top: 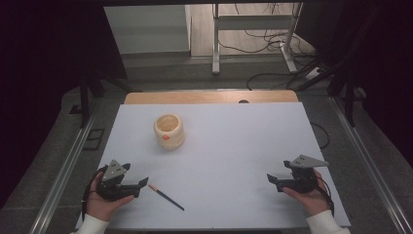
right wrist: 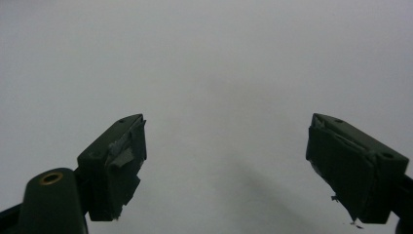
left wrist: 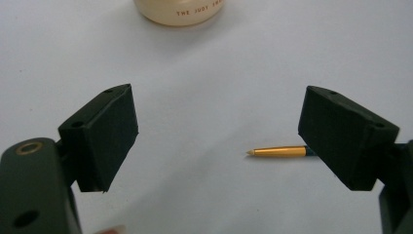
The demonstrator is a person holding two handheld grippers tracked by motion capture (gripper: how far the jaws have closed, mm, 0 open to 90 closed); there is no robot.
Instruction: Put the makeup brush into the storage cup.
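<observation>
Left hand-held gripper (top: 127, 181) and right hand-held gripper (top: 287, 179), both black, rest low at the near edge of the white worktop (top: 234, 141), jaws wide apart and empty. Just beside the left lies a slim orange-tipped dark brush (top: 166, 196); farther off stands a cream round ceramic jar (top: 169, 130), presumably its holder.

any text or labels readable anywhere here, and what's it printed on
"THE JUDY" then a cut-off word, perhaps starting "SH" but too blurred to be sure: printed low on the cream pot, seen in the left gripper view.
In the high view the pot bears an orange mark, too small to read.
No other text is legible.
</observation>
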